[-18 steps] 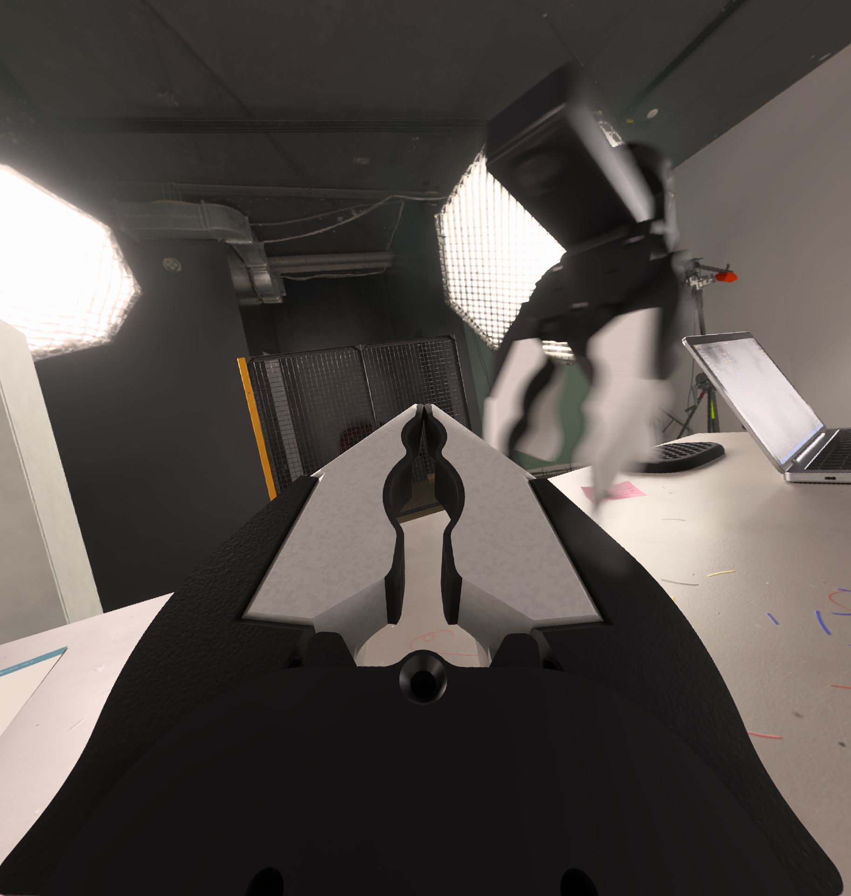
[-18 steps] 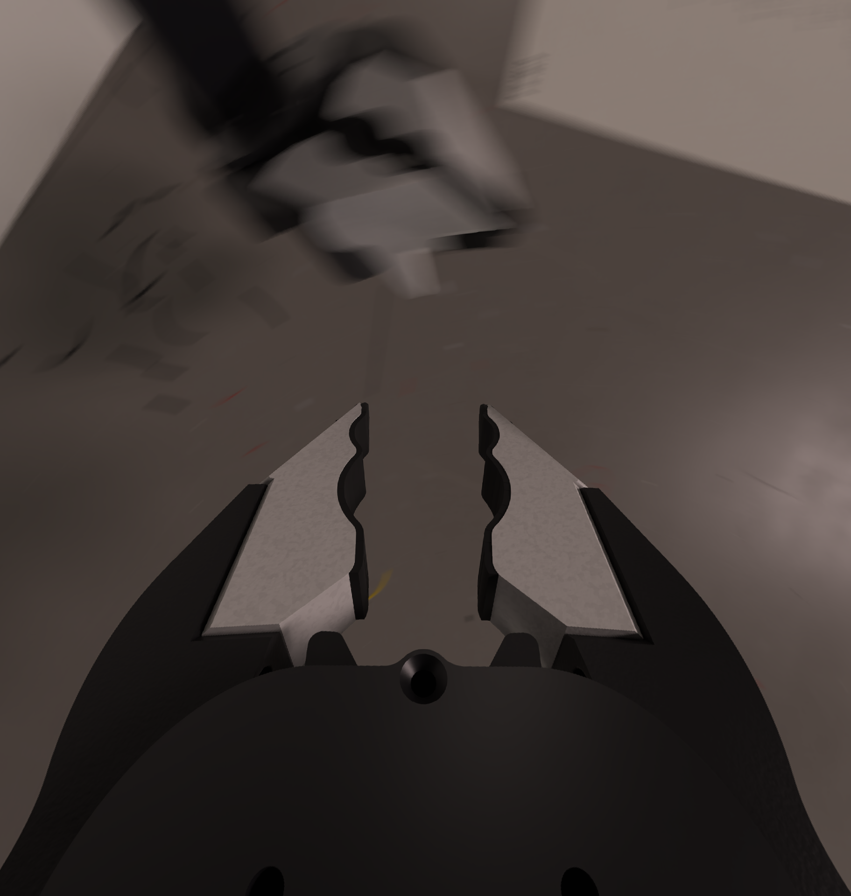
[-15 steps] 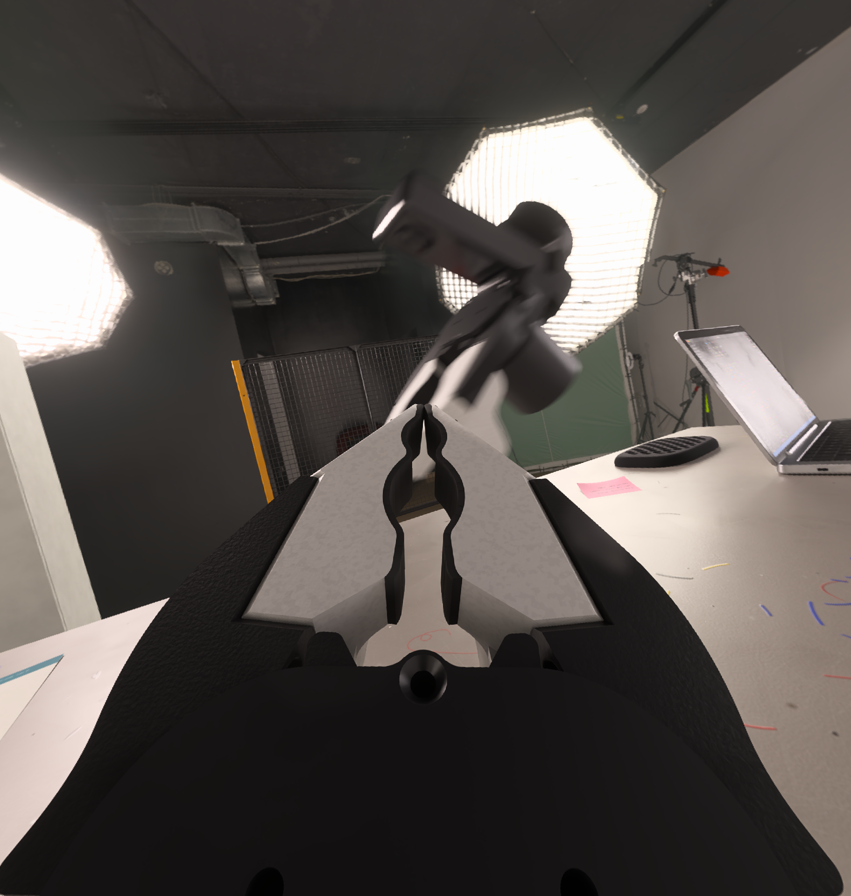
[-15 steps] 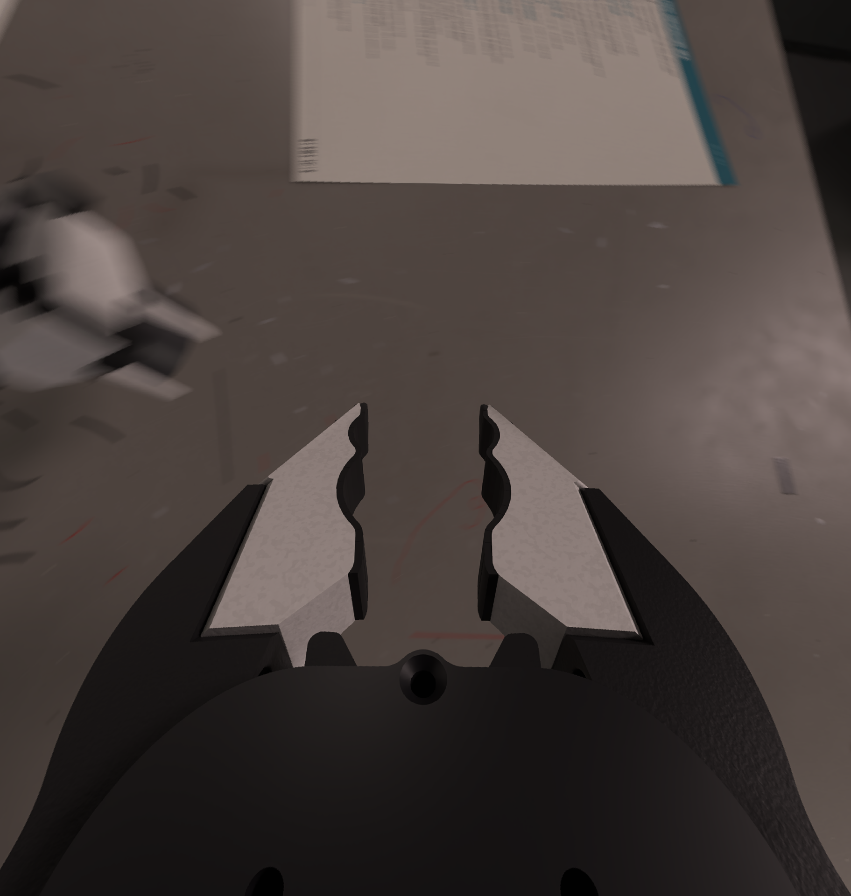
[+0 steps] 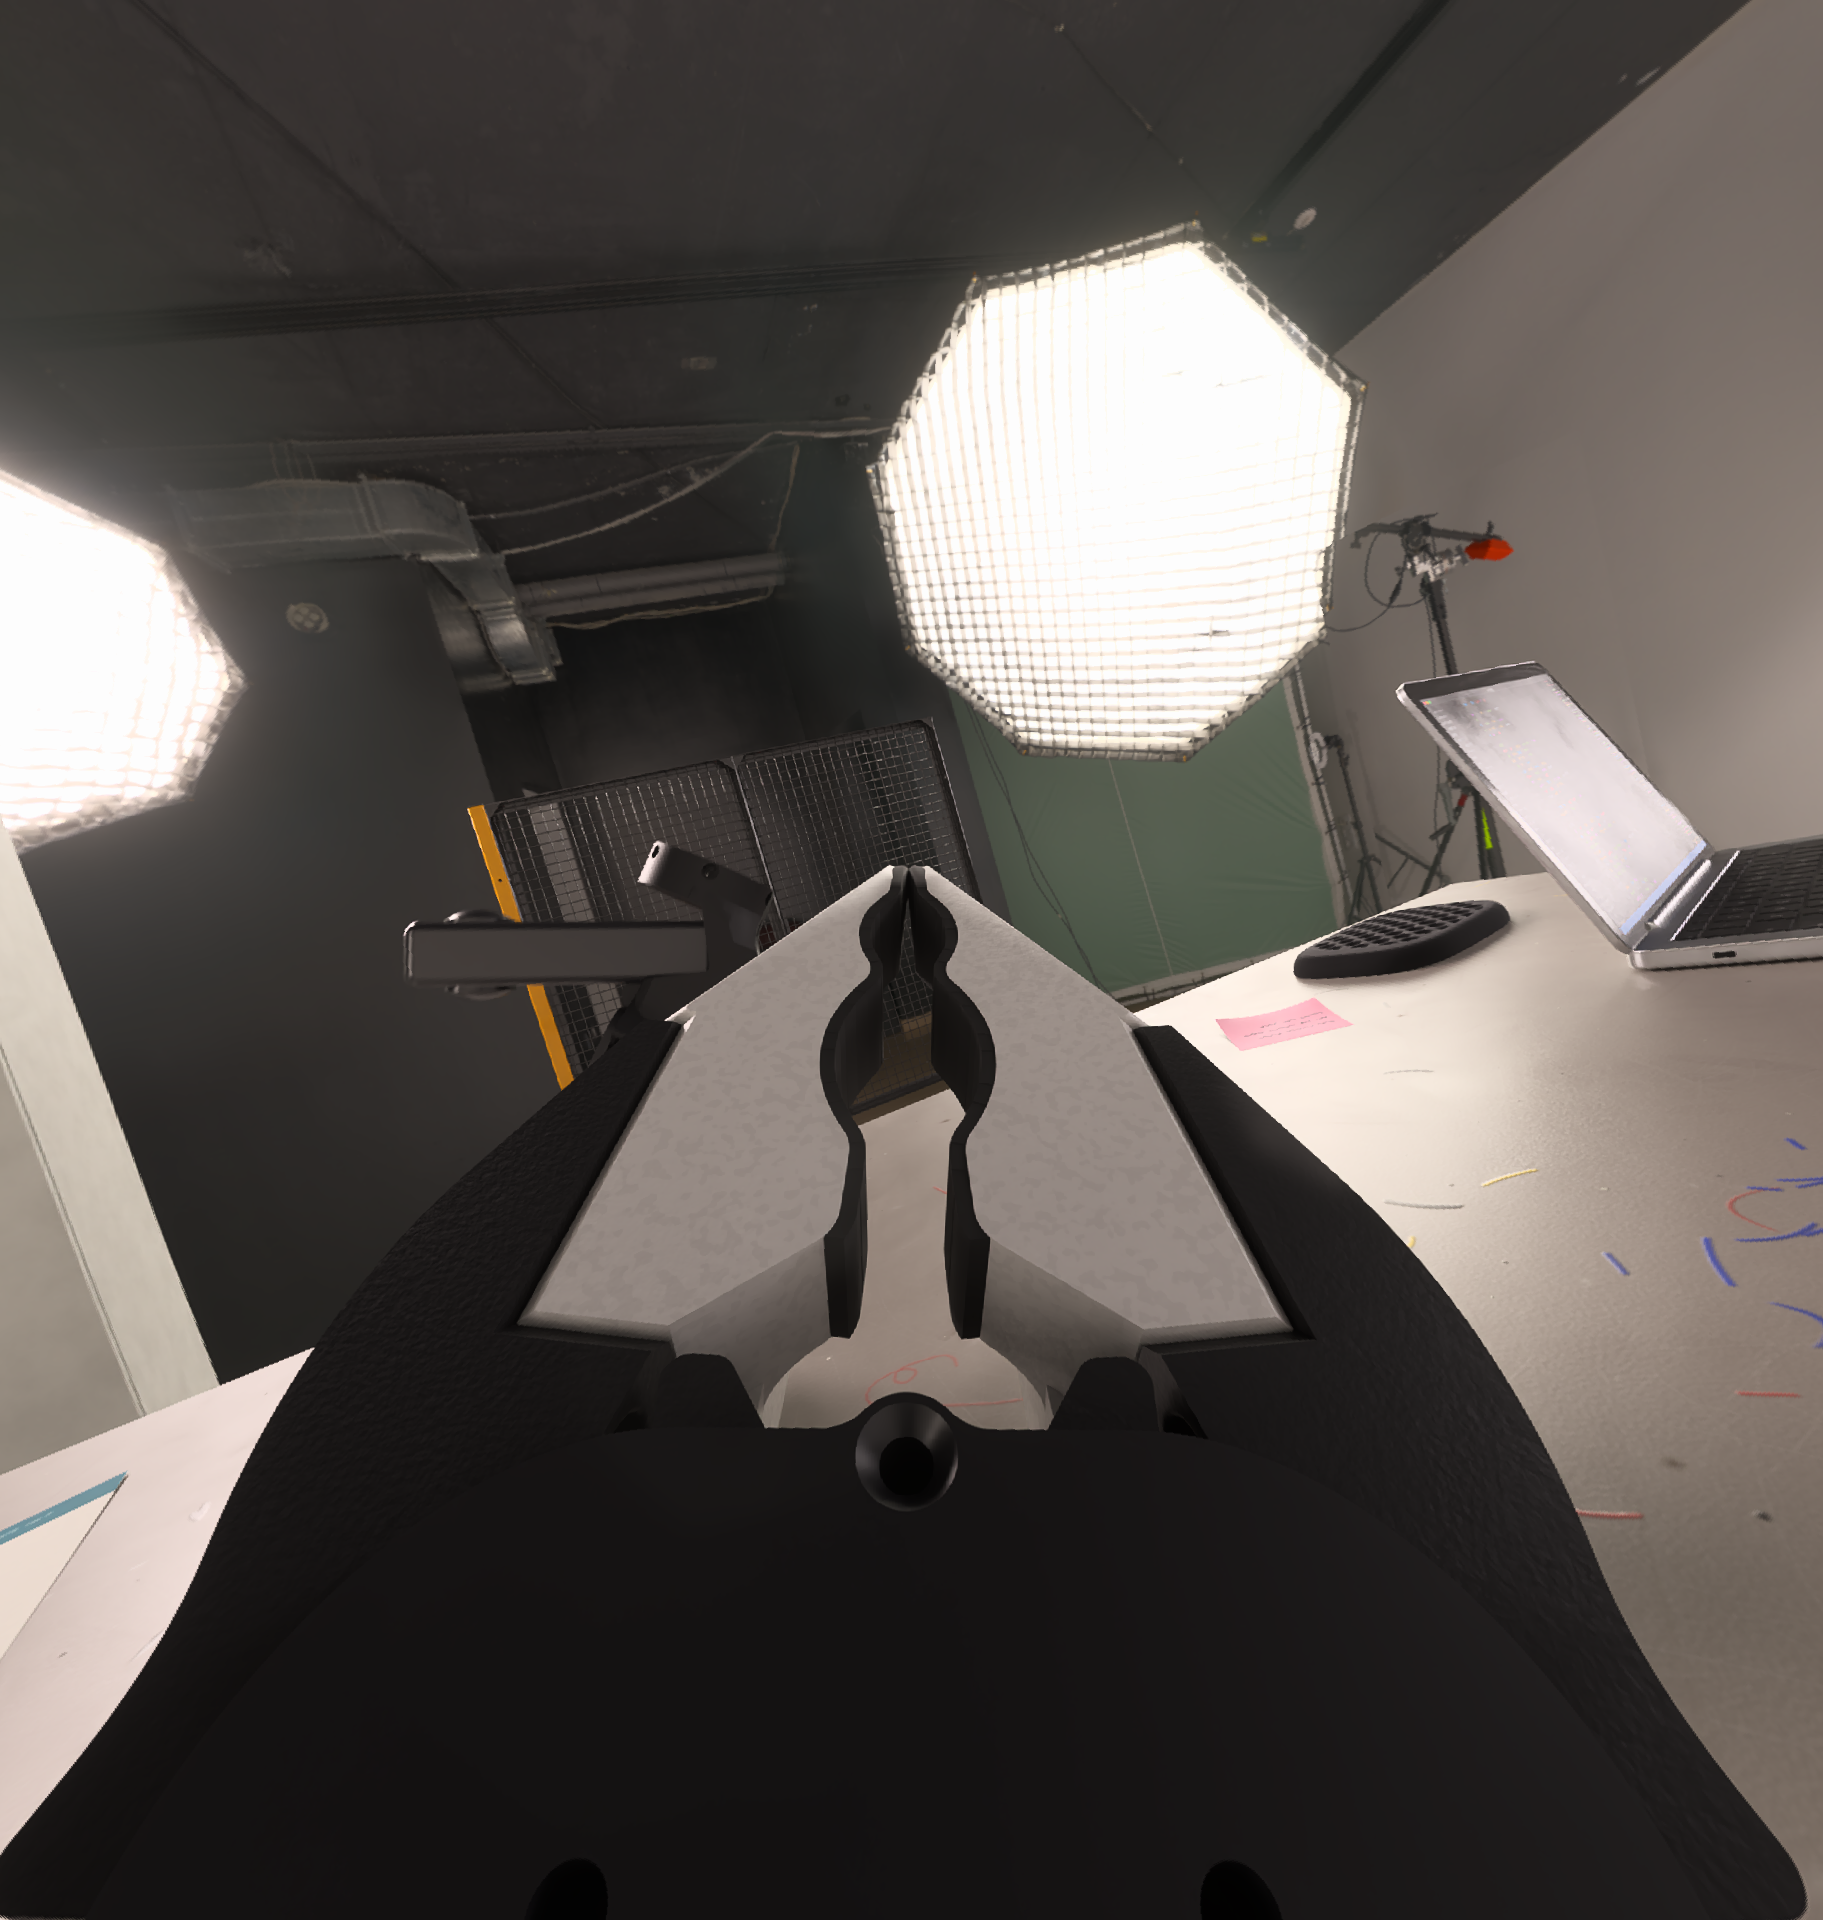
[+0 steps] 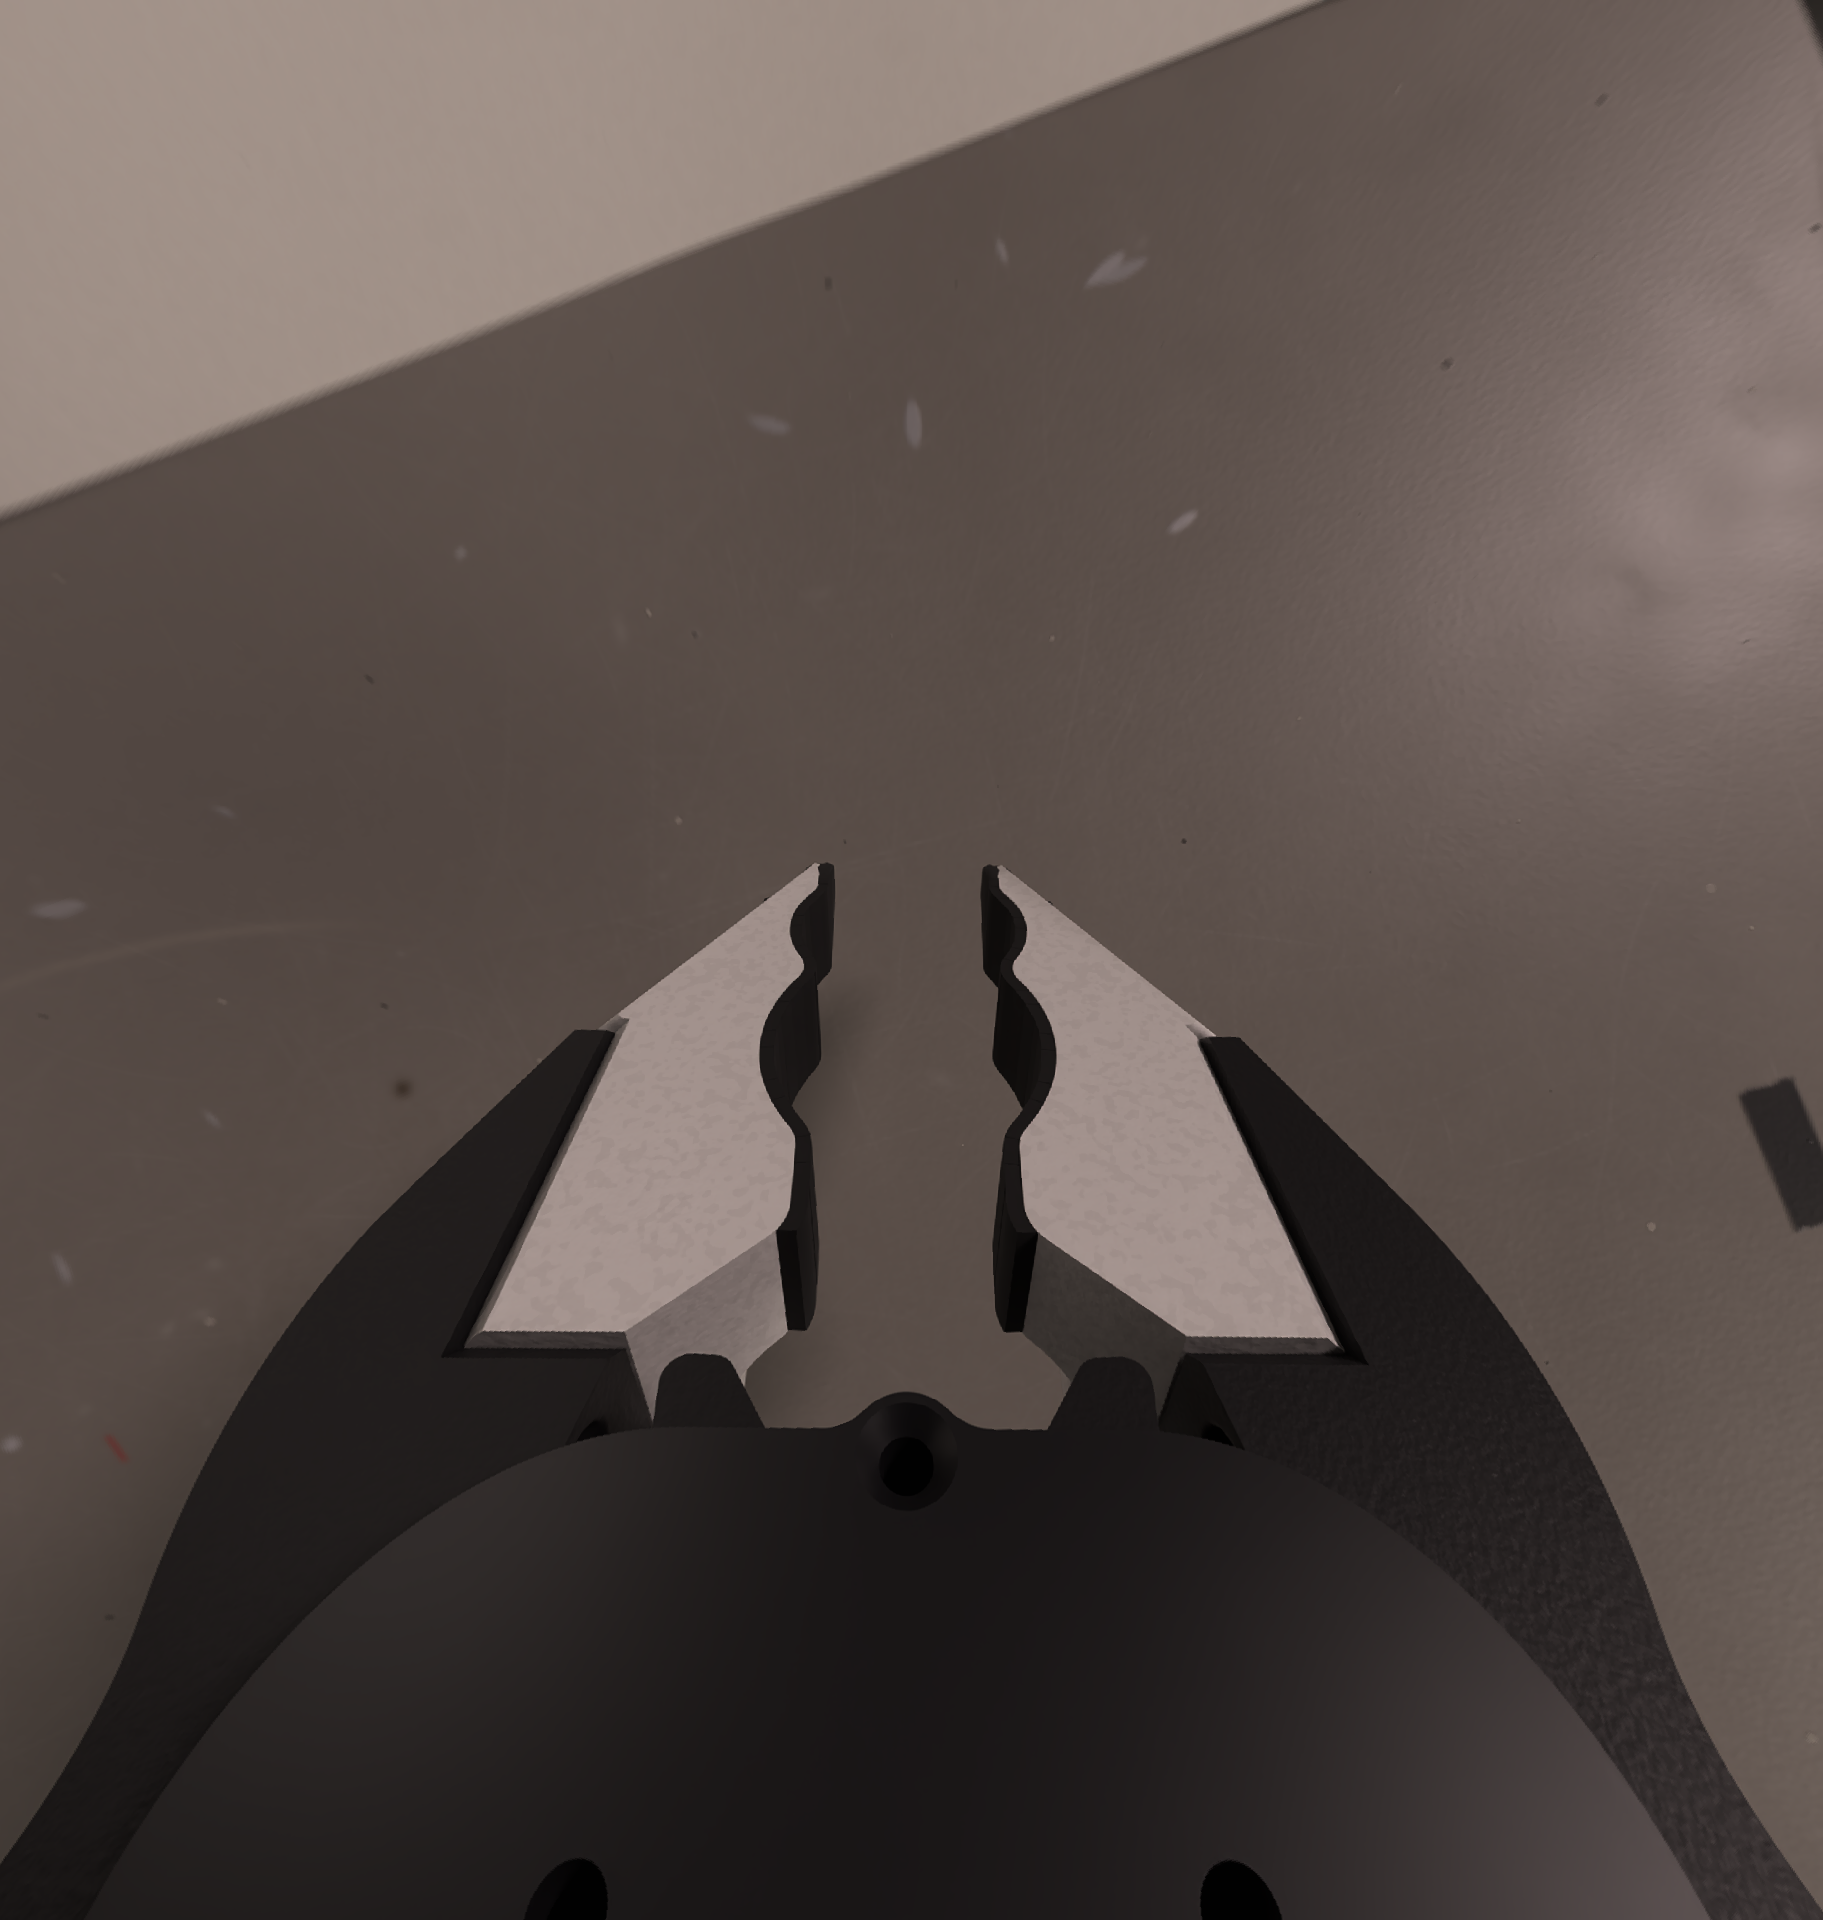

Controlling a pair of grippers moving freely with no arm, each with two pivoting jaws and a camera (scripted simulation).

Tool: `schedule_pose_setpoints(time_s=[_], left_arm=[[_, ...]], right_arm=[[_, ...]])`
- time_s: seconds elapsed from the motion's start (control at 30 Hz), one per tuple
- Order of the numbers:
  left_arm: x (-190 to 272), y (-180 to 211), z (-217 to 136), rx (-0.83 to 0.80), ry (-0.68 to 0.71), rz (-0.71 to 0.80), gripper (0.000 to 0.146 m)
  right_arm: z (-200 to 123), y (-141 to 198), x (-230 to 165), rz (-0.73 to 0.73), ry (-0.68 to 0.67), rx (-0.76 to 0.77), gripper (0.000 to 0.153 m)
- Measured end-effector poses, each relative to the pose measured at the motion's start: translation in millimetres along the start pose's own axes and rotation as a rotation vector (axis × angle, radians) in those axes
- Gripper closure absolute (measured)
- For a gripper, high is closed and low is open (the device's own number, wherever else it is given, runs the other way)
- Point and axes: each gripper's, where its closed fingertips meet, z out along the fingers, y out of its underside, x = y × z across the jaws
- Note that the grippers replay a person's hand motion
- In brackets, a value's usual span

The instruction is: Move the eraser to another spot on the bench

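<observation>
No eraser shows clearly in either view. My left gripper [image 5: 907,878] is shut and empty, held low over the pale bench [image 5: 1509,1351] and pointing out past its far edge. My right gripper [image 6: 907,883] is open and empty, pointing down at the bench [image 6: 1302,623] with its tips close above bare surface. In the left wrist view part of the right gripper [image 5: 574,948] shows just left of my left fingers. A small dark flat rectangle [image 6: 1795,1164] lies on the bench to the right of the right gripper; I cannot tell what it is.
A pink sticky note [image 5: 1281,1023], a black perforated oval pad [image 5: 1400,935] and an open laptop [image 5: 1655,831] stand at the far right. A white sheet lies at the left [image 5: 13,1558] and in the right wrist view [image 6: 367,208]. Coloured scribbles mark the bench.
The right gripper swung from the right of the left wrist view across to its left and lower. Its view swept over the bench. Its jaws stand closer together. The left gripper held still.
</observation>
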Motion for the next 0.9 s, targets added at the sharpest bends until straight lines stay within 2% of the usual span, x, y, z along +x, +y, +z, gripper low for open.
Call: schedule_pose_setpoints(time_s=[0.27, 0.43, 0.5, 0.6, 0.7, 0.77, 0.9], left_arm=[[5, 0, 0, -0.001, 0.021, 0.015, 0.146], [4, 2, 0, -0.012, 0.016, 0.018, 0.146], [1, 2, 0, -0.008, 0.004, 0.009, 0.146], [-3, 1, -1, -0.005, -0.009, -0.009, 0.146], [-4, -2, -1, 0.007, -0.014, -0.017, 0.146], [-3, -4, -1, 0.015, -0.012, -0.017, 0.146], [2, -1, 0, 0.003, 0.009, -0.010, 0.146]], right_arm=[[20, 6, 1, -0.050, 0.039, -0.057, 0.128], [9, 9, -4, -0.151, 0.071, -0.095, 0.131], [-14, 11, -17, -0.185, 0.039, -0.075, 0.133], [-69, 33, -44, -0.239, -0.030, -0.063, 0.135], [-129, 82, -78, -0.338, -0.022, -0.122, 0.137], [-160, 121, -120, -0.416, -0.058, -0.180, 0.138], [-188, 197, -199, -0.562, -0.162, -0.359, 0.141]])
